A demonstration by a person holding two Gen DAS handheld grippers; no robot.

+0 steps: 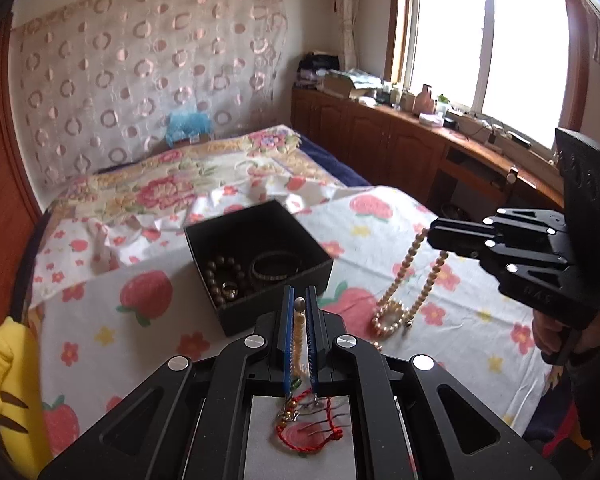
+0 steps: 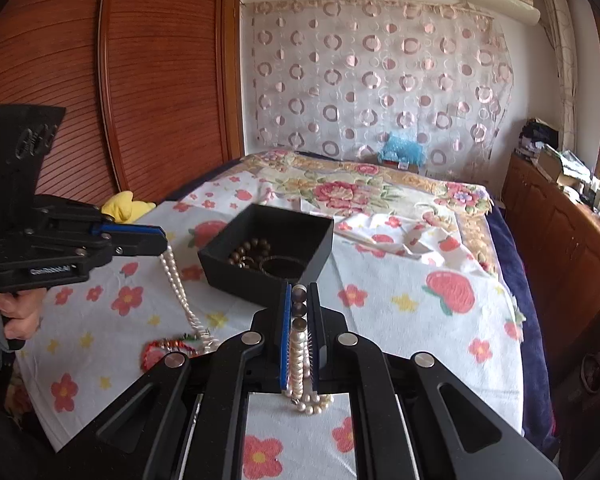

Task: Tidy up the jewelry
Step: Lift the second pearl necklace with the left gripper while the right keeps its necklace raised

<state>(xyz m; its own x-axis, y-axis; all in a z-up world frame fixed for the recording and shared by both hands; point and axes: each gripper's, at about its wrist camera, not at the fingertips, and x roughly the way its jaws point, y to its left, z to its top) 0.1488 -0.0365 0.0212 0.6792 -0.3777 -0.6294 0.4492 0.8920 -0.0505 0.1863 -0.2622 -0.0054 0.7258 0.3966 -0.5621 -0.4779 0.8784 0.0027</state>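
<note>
In the left wrist view my left gripper (image 1: 299, 292) is shut on a thin white pearl strand (image 1: 299, 332), and a red cord bracelet (image 1: 312, 432) dangles under it. The right wrist view shows that strand (image 2: 176, 280) hanging from the left gripper (image 2: 162, 240) down to the bedsheet, with the red cord (image 2: 160, 350) at its foot. My right gripper (image 2: 299, 290) is shut on a larger pearl necklace (image 2: 298, 356). That necklace (image 1: 396, 280) hangs as a loop from the right gripper (image 1: 432, 234), its lower end piled on the sheet. A black box (image 1: 240, 316) between them holds dark beads (image 1: 220, 276) and a dark bangle (image 1: 276, 266).
The flowered sheet (image 2: 400, 320) covers the bed. A yellow plush toy (image 1: 4, 380) lies at its left edge. Wooden cabinets (image 1: 380, 140) with clutter run under the window on the right. A person's hand (image 2: 16, 316) holds the left gripper's handle.
</note>
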